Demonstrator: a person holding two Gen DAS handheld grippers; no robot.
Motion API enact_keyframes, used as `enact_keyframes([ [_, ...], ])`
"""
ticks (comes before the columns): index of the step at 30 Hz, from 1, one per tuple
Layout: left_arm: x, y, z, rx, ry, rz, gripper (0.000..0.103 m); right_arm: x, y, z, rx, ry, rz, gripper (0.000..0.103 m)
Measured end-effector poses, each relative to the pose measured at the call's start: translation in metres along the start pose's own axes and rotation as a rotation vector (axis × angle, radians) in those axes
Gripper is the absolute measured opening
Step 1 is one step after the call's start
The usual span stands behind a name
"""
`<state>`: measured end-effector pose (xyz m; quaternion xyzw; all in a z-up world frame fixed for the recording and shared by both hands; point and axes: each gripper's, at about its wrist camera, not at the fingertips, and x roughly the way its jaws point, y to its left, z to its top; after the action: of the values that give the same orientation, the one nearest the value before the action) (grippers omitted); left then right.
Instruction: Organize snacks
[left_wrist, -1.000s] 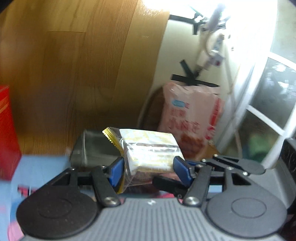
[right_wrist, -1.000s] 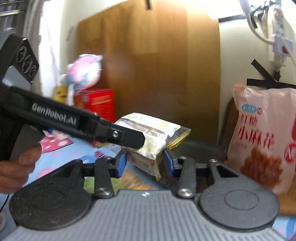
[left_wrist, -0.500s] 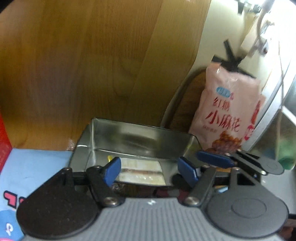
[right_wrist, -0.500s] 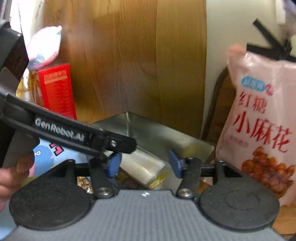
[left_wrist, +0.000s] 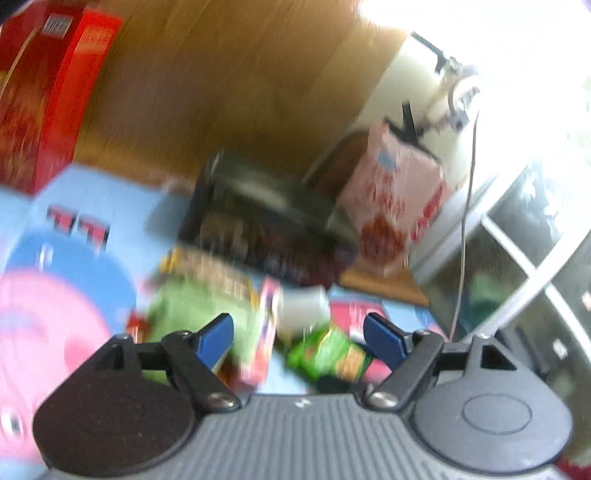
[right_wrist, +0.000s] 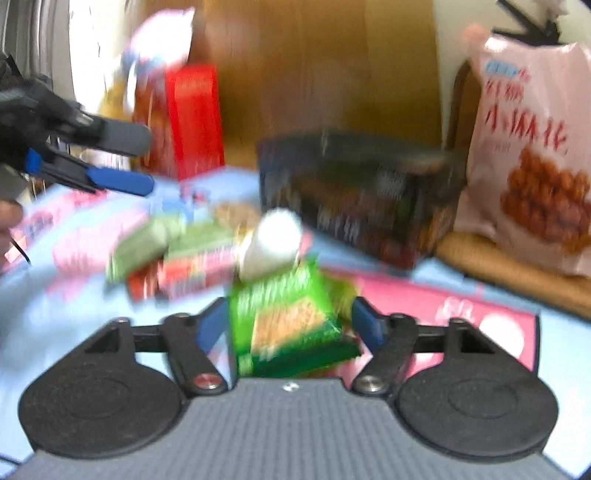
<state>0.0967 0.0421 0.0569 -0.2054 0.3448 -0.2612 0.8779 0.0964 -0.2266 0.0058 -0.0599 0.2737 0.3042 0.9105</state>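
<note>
Gaping empty, both claws (left_wrist: 299, 338) (right_wrist: 286, 325) just opened; wafer packs dropped, now over snack pile (right_wrist: 207, 254).

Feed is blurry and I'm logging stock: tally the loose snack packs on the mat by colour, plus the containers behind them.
Green packs: 2, pale green pack and bright green pack
Red/pink packs: 1
White packs: 1
Tins: 1
Red boxes: 1
Pink bags: 1
Total: 7; blur may hide more.
</note>
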Motion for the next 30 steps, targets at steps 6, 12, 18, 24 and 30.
enact_keyframes([
  [6, -0.021, 0.01, -0.049, -0.002, 0.068, -0.002, 0.08, -0.018, 0.053, -0.013, -0.168, -0.007, 0.232, 0.058],
  [12, -0.039, 0.017, -0.074, 0.003, 0.091, 0.011, 0.08, -0.033, 0.105, -0.027, -0.443, -0.053, 0.288, 0.08],
  [18, -0.036, 0.014, -0.077, 0.011, 0.114, -0.008, 0.08, -0.042, 0.094, -0.037, -0.309, -0.012, 0.244, 0.086],
  [24, -0.028, -0.003, -0.086, 0.098, 0.172, -0.027, 0.054, -0.052, 0.094, -0.057, -0.218, 0.022, 0.242, 0.075],
  [30, -0.028, -0.008, -0.085, 0.088, 0.165, -0.03, 0.049, -0.042, 0.097, -0.049, -0.171, 0.002, 0.216, 0.034],
])
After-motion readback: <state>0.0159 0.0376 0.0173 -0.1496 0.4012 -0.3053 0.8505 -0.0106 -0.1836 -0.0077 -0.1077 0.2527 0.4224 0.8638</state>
